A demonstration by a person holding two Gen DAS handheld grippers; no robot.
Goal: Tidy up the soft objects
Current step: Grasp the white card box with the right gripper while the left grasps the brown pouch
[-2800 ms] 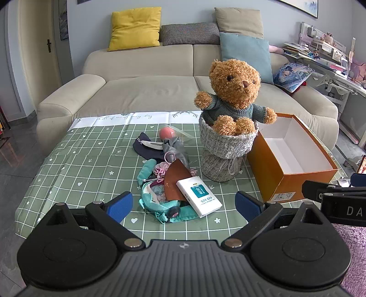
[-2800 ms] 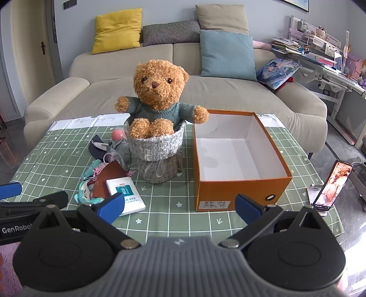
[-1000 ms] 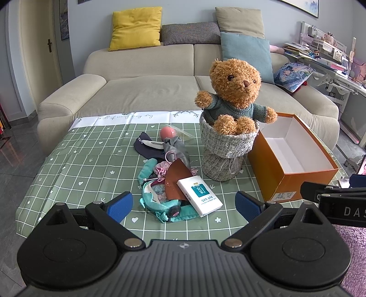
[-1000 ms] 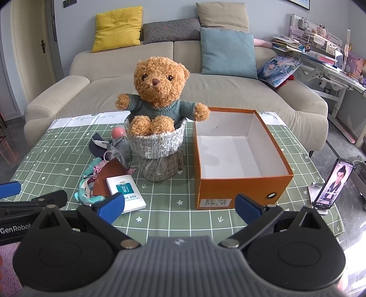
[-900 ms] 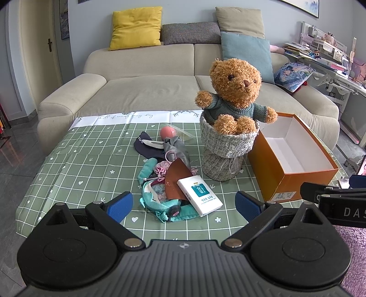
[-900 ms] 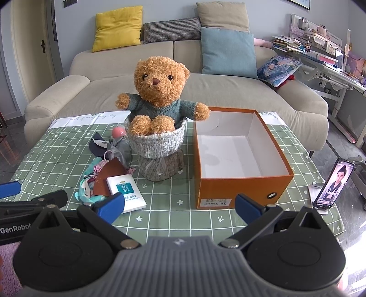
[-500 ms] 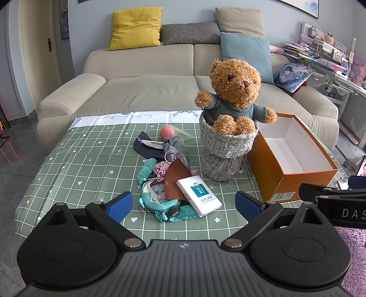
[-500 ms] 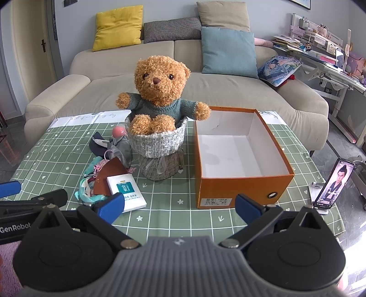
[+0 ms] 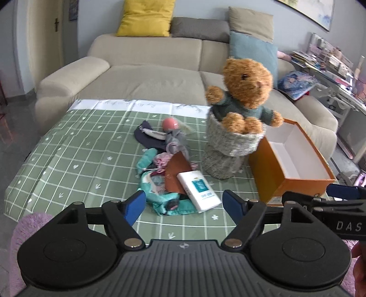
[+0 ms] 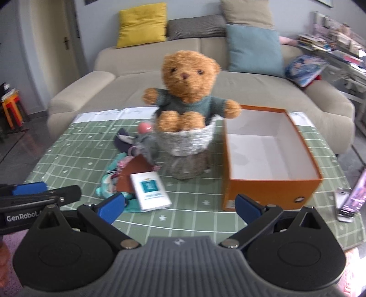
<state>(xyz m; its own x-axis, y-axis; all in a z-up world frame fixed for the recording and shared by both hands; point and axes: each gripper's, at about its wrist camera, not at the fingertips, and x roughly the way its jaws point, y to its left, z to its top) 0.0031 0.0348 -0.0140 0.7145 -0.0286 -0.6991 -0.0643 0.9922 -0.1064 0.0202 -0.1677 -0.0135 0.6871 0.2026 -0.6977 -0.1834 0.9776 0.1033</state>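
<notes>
From the left wrist view, the left gripper point(image 9: 184, 201) is hanging unclenched over the near table edge, its jaws having just been closing with nothing gripped, while the teddy bear point(image 9: 244, 91) is sitting in a woven basket point(image 9: 228, 148) further right. From the right wrist view, the right gripper point(image 10: 179, 206) is gaping empty before the orange box point(image 10: 270, 189).

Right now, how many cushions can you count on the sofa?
5. A yellow cushion at the back left, a grey one beside it, a beige one above a blue one, and a printed one on the right seat. More may be hidden.
</notes>
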